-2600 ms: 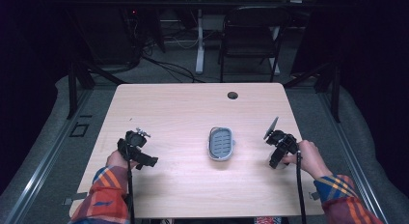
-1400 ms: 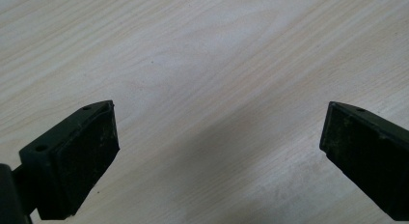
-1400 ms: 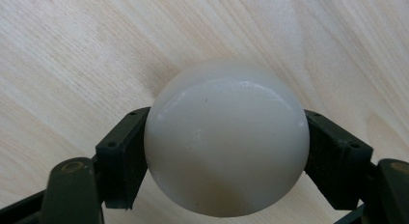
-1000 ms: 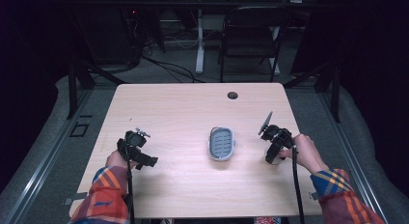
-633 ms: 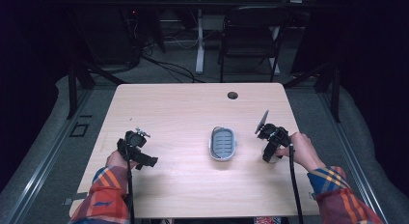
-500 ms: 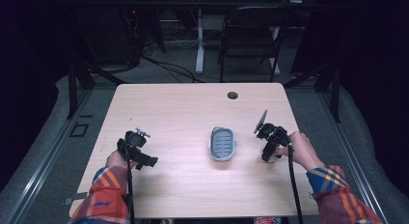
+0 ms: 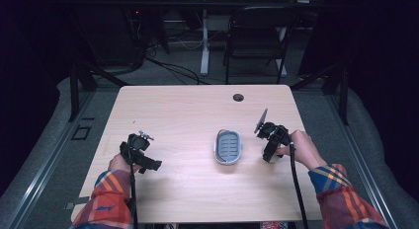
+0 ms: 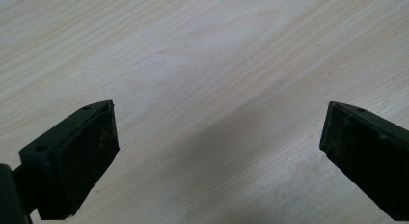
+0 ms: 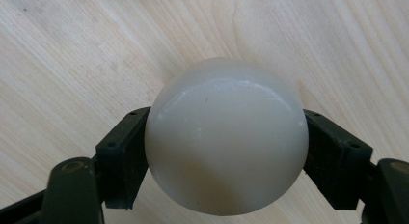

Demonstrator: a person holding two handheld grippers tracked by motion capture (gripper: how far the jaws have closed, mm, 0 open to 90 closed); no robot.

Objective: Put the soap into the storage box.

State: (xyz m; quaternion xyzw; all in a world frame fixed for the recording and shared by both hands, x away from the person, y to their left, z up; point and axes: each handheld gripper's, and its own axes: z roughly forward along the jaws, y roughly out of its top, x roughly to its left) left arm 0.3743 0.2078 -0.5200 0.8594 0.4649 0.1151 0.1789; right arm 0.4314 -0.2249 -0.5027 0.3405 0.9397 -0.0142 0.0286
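A smooth white ball point(image 9: 226, 137) sits between the two black jaws of my right gripper point(image 9: 226, 125), which is shut on it just above the wooden table. From the high view, the right gripper point(image 7: 269, 149) hovers a little to the right of a grey oval dish point(image 7: 228, 146) with a ribbed inside, which lies at the table's middle. My left gripper point(image 7: 143, 157) rests low over the table's left part. Its jaws stand wide apart in the left gripper view, with nothing but bare wood between the left gripper's point(image 8: 218, 110) pads.
The light wooden table point(image 7: 197, 105) has a small dark cable hole point(image 7: 238, 97) near its far edge. A black folding chair point(image 7: 257, 41) and cables stand on the floor beyond the table. Cables trail from both grippers toward the near edge.
My right gripper has moved left across the table, closer to the grey dish. The left gripper has stayed where it was.
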